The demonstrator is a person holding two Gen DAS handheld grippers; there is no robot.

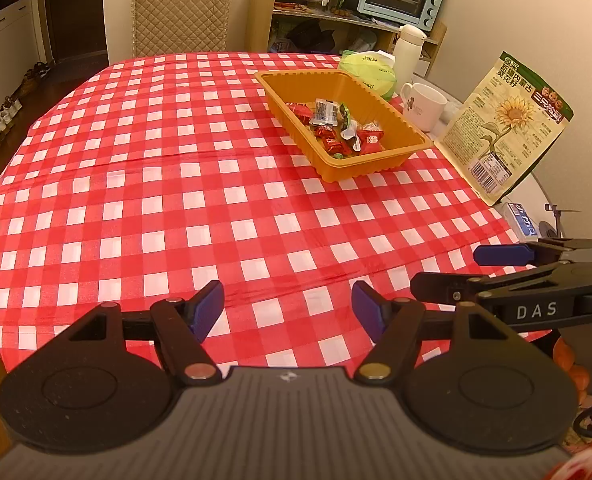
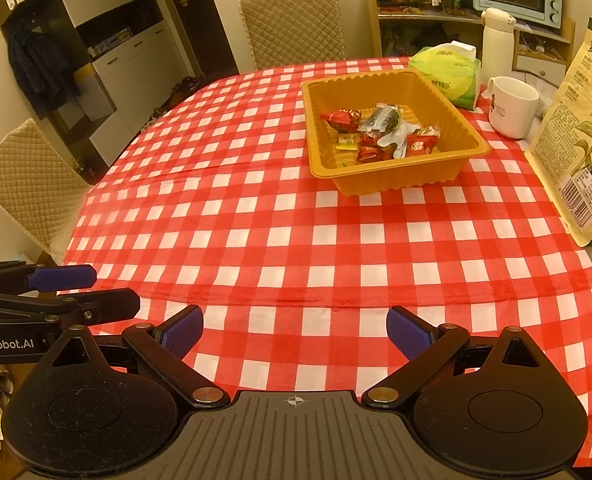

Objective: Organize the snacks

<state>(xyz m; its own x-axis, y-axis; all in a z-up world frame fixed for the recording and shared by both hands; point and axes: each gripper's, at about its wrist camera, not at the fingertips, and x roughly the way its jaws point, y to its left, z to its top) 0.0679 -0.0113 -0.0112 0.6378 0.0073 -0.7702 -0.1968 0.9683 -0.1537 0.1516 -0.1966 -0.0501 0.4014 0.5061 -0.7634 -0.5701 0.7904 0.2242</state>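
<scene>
While wrapped snacks (image 2: pixel 379 132) already lie in orange tray (image 2: pixel 395 184), nothing loose on checkered surface (image 2: pixel 256 232). Left hand-held gripper (image 1: pixel 288 312) and right hand-held gripper (image 2: pixel 294 332) both apart, empty. Likely near finished.

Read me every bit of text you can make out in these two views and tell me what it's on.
"DAS": right hand-held gripper, on its side.
"enRobot.AI", start cut off: left hand-held gripper, on its side.
"葵花籽": sunflower seed bag.
Fine print on the bag, mug, tissue pack and candy wrappers: too small.
</scene>
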